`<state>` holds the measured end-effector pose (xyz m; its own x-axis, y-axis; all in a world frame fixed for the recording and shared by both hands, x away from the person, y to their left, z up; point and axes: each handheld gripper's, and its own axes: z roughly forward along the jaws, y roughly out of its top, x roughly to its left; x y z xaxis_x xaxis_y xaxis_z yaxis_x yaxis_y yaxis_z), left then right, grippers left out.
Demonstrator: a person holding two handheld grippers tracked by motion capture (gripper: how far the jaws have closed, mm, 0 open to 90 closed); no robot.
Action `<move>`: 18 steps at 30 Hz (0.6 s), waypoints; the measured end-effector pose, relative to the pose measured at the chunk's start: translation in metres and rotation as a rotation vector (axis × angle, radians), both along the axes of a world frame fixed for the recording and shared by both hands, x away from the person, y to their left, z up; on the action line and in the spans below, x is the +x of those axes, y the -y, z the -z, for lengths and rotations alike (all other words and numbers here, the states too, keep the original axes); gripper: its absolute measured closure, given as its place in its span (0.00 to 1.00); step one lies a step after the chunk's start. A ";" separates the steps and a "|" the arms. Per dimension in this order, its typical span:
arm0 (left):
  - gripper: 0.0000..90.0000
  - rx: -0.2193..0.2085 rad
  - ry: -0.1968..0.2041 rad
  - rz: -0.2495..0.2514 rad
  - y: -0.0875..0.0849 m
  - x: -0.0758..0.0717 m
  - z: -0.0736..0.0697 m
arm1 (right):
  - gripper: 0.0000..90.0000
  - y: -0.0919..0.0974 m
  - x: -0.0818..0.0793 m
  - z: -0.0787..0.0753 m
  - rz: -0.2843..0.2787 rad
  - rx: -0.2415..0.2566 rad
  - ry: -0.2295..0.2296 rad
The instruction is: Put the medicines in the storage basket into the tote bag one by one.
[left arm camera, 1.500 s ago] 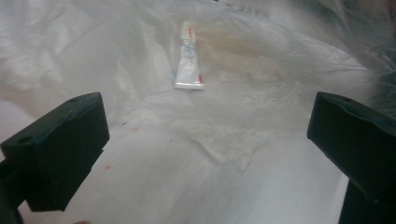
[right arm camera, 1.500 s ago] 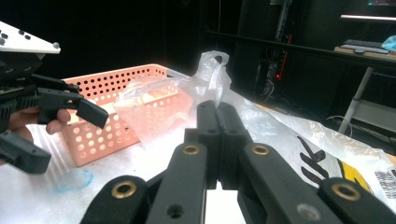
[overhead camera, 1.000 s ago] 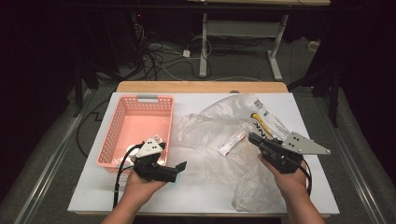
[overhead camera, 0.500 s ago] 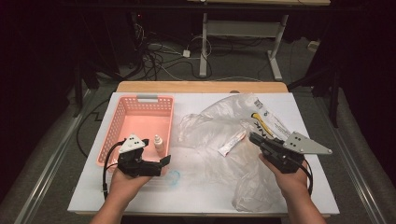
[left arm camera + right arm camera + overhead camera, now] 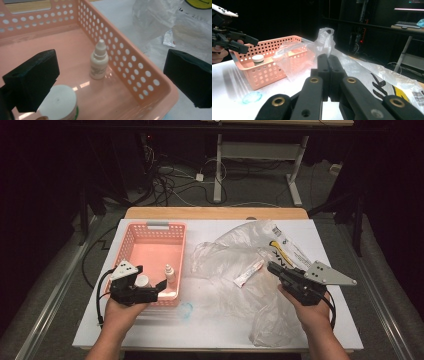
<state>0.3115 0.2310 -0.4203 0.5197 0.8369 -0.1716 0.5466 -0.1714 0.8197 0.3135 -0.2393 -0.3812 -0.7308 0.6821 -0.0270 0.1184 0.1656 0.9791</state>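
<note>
Heads up: your left gripper (image 5: 161,285) hangs right over the near wall of the pink basket (image 5: 140,75), jaws wide apart and empty, so a careless dip could clip the rim or tip the dropper bottle (image 5: 99,61) standing mid-frame. Your right gripper (image 5: 272,268), centre-right, is pinched together on nothing beside the plastic bag (image 5: 235,255).
</note>
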 end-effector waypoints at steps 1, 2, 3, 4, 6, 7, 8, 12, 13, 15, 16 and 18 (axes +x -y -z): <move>0.00 0.004 -0.004 -0.007 -0.002 0.000 0.001 | 1.00 0.000 0.000 0.000 0.000 0.000 -0.001; 0.00 0.009 -0.007 -0.012 -0.004 0.000 0.001 | 1.00 0.000 0.000 0.000 0.000 0.000 0.000; 0.00 0.007 -0.012 -0.017 -0.007 0.001 0.001 | 1.00 0.000 0.000 0.000 0.000 0.001 -0.001; 0.01 0.006 -0.013 -0.023 -0.009 0.001 0.002 | 1.00 0.000 0.000 0.000 0.000 -0.001 0.000; 0.01 0.009 -0.015 -0.037 -0.013 0.001 0.001 | 1.00 0.000 0.000 0.000 0.003 0.001 -0.001; 0.01 0.010 -0.018 -0.044 -0.015 0.001 0.001 | 1.00 0.000 -0.001 -0.001 0.002 0.002 0.000; 0.01 0.011 -0.020 -0.050 -0.017 0.001 0.001 | 1.00 0.000 -0.001 -0.001 0.002 0.001 0.003; 0.03 0.012 -0.031 -0.071 -0.027 0.001 0.001 | 1.00 0.001 0.000 -0.001 0.003 0.002 0.002; 0.03 0.015 -0.035 -0.078 -0.029 0.002 0.001 | 1.00 0.000 0.000 -0.001 0.004 0.000 0.002; 0.03 0.014 -0.044 -0.087 -0.033 0.002 0.002 | 1.00 0.000 0.000 -0.001 0.004 0.001 0.000; 0.03 0.012 -0.049 -0.088 -0.034 0.003 0.002 | 1.00 0.000 0.000 -0.001 0.004 0.001 0.000; 0.04 0.022 -0.055 -0.090 -0.035 0.003 0.003 | 1.00 0.000 0.000 0.000 0.004 0.000 -0.002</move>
